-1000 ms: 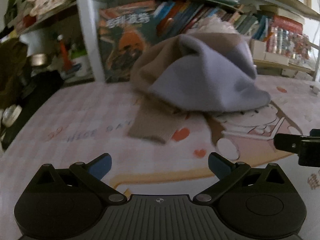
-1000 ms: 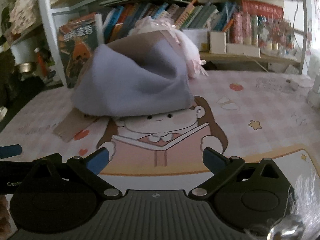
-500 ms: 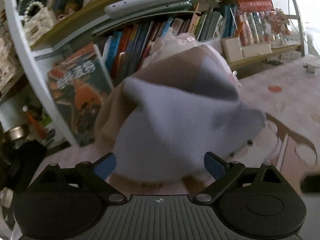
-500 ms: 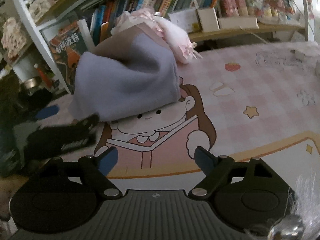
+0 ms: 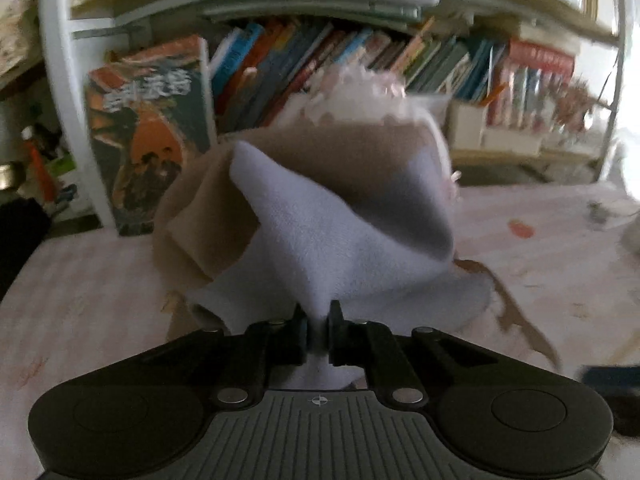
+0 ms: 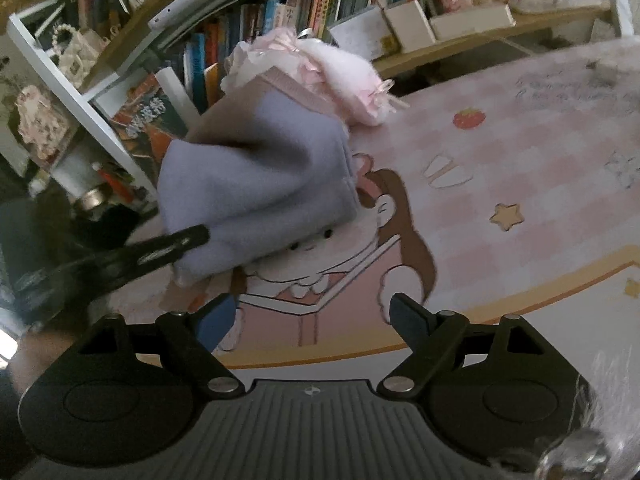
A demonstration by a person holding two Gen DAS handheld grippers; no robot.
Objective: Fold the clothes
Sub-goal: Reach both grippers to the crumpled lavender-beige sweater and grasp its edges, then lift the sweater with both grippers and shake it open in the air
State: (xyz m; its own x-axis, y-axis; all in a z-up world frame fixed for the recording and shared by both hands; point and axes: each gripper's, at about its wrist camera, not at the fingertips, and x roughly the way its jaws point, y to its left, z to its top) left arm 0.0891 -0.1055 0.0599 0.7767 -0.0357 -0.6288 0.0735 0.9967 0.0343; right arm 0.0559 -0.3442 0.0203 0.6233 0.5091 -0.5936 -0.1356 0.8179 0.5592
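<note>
A crumpled garment (image 5: 328, 224), lavender fleece inside and tan outside, lies bunched on the pink cartoon table mat (image 5: 80, 304). My left gripper (image 5: 318, 320) is shut on the garment's near lavender edge, cloth pinched between the jaws. In the right wrist view the same garment (image 6: 260, 176) sits at centre left, and the left gripper's fingers (image 6: 176, 246) reach into its lower left edge. My right gripper (image 6: 310, 316) is open and empty, above the mat in front of the garment.
A bookshelf (image 5: 320, 60) full of books stands right behind the garment. A pink frilly fluffy item (image 6: 340, 76) rests behind the garment. A white shelf post (image 5: 68, 120) and a large book (image 5: 148, 128) stand at left. The pink mat (image 6: 520, 168) stretches to the right.
My left gripper moved in to the garment and closed on its lavender edge. My right gripper stayed open, shifting slightly and tilting.
</note>
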